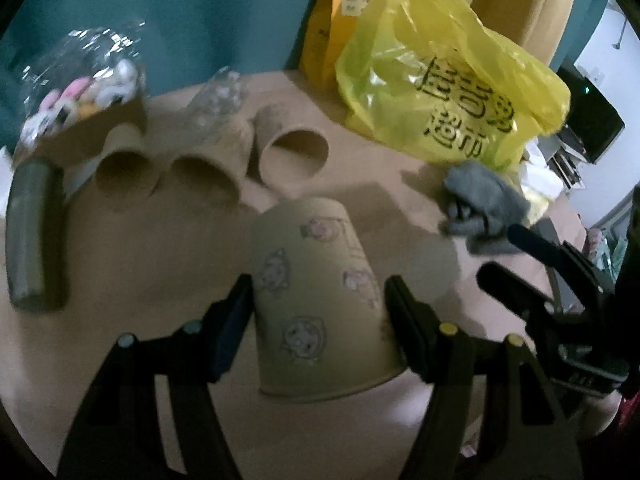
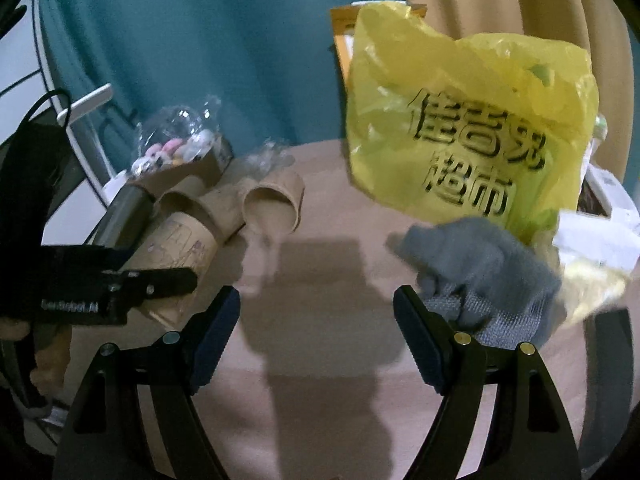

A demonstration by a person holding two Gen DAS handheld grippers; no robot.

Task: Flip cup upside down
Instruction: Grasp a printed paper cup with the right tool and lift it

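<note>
Left wrist view: beige paper cup printed with small cartoon faces [image 1: 320,296] sits between the fingers of the left gripper [image 1: 318,320]; wide rim toward the camera, closed base pointing away, body tilted; left pad [image 1: 234,320] looks in contact with the wall, right pad [image 1: 404,328] at or just beside it; judged clamped on the cup at mid-wall, light squeeze; whether the rim rests on the tan tabletop [image 1: 140,280] or hangs above it, cannot tell.

Right wrist view: right gripper [image 2: 316,332] jaws apart, nothing between them, only tabletop and shadow; crumpled grey cloth [image 2: 480,276] just beside its right finger; the same cup [image 2: 176,244] shows at far left behind the other tool.

Handling, my estimate: thin paper, very light, no visible contents; wall soft, dents and ovalises under squeeze; rolled rim and base are the stiff parts; slightly slick coating plus taper means it can slide out toward the narrow end; grip mid-wall or nearer the rim, minimal force; set down rim-first, flat.

Clutter: plain brown paper cups lying on their sides [image 1: 288,152], yellow plastic shopping bag [image 1: 452,92]; both apart from the cup.
</note>
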